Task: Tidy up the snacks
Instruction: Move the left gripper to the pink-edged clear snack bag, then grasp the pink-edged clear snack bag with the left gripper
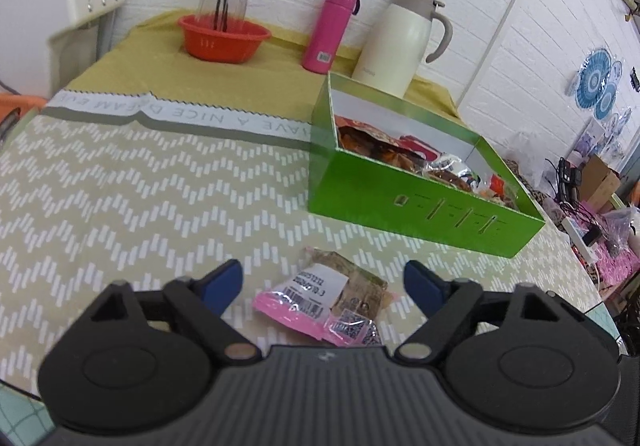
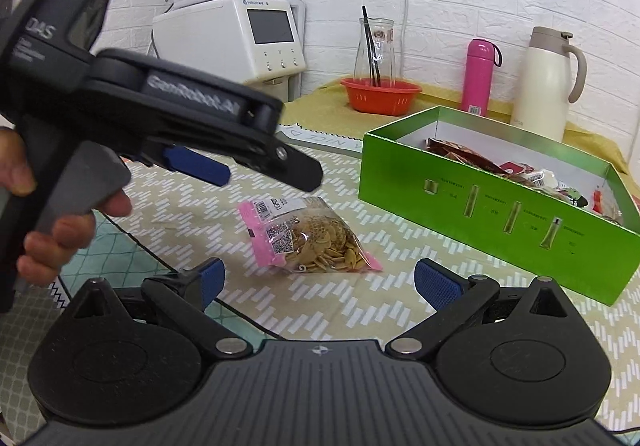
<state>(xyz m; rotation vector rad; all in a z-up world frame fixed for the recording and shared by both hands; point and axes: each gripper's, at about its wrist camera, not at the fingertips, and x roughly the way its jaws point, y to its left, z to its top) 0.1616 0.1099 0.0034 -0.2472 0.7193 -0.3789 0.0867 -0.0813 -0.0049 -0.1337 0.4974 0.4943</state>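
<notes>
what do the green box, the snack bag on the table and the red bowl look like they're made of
Green box: likely glossy printed cardboard; thin straight walls, white inside, sheen on the side.
Snack bag: thin clear plastic film with pink sealed edges; contents show through, and it crinkles.
Red bowl: probably moulded plastic, smooth and slightly shiny, with small slots in the wall.

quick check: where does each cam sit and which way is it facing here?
Left wrist: on the left gripper, angled down over the snack bag toward the green box; only its own open fingers show.
Right wrist: on the right gripper, facing the table from further right; its open fingers show, plus the left gripper from the side and the hand gripping it.
Shared: snack bag, green box, red basket, pink bottle, white jug.
</notes>
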